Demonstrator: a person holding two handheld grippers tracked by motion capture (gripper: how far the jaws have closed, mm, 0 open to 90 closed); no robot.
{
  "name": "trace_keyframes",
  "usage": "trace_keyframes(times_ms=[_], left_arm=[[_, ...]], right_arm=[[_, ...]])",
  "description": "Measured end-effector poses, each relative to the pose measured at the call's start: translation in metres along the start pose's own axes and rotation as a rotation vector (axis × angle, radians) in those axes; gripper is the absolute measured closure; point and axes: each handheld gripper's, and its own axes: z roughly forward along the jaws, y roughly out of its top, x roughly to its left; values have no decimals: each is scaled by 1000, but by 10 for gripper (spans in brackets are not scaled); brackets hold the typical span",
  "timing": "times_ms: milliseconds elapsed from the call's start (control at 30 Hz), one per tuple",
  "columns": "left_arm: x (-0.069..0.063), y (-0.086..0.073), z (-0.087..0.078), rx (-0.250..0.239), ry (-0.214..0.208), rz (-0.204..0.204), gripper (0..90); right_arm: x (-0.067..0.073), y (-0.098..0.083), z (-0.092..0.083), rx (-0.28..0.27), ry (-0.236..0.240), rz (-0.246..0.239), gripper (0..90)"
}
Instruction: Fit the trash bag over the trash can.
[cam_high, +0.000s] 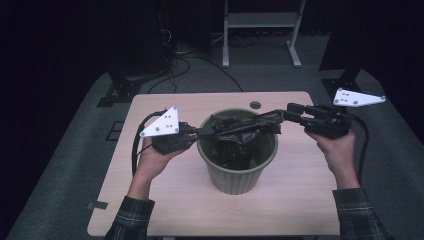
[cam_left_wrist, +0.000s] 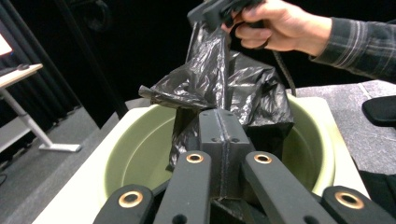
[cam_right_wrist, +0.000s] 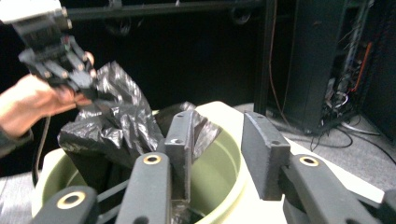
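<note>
**Now the bag is spread over the bin**

Left gripper (cam_high: 196, 134) is clamped on the bag (cam_high: 240, 131) at the bin's (cam_high: 235, 175) left rim, mid-table. Right gripper (cam_high: 286, 116) stands parted beside it; a fresh pinch at the right rim is needed.

The right gripper (cam_right_wrist: 219, 154) shows its two black jaws standing apart, the crinkled black plastic bag (cam_right_wrist: 121, 126) lying against the left one and free of the other. The bag hangs into the pale green round plastic bin (cam_right_wrist: 224, 172) below. At upper left, the left gripper (cam_right_wrist: 86, 91), held in a hand (cam_right_wrist: 32, 102), pinches the bag's far edge.
</note>
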Motion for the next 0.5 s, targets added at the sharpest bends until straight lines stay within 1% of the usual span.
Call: trace_keyframes(times_ms=[33,67,100,167,233,267,333,400,433,500], left_arm=[[0,-1,-1,-1,0,-2,896],[0,-3,-4,-7,5,-7,896],[0,-4,-5,-7,6,-8,896],[0,-6,-8,-5,12,-12,896],[0,-7,-9,-6,11,-11,896],[0,-8,-9,-4,8,-9,896],[0,-8,-10,-6,6,-10,896],[-1,-8,-11,-9,4,-7,896],[-1,-8,-11,-14,2,-9,896],[-2,-7,-12,-18,2,-10,896]], right_arm=[[-1,0,-3,-14,5,5,623],[-2,0,-5,-17,5,9,627],[-3,0,-6,-6,-2,6,628],[-4,-2,-7,-9,16,18,628],[-3,-5,-7,-11,33,19,628],[-2,-6,-5,-5,48,23,628],[-1,-9,1,23,54,22,641],[-1,-11,9,40,44,17,657],[-3,-12,12,43,43,23,668],[-6,-14,19,37,27,34,681]])
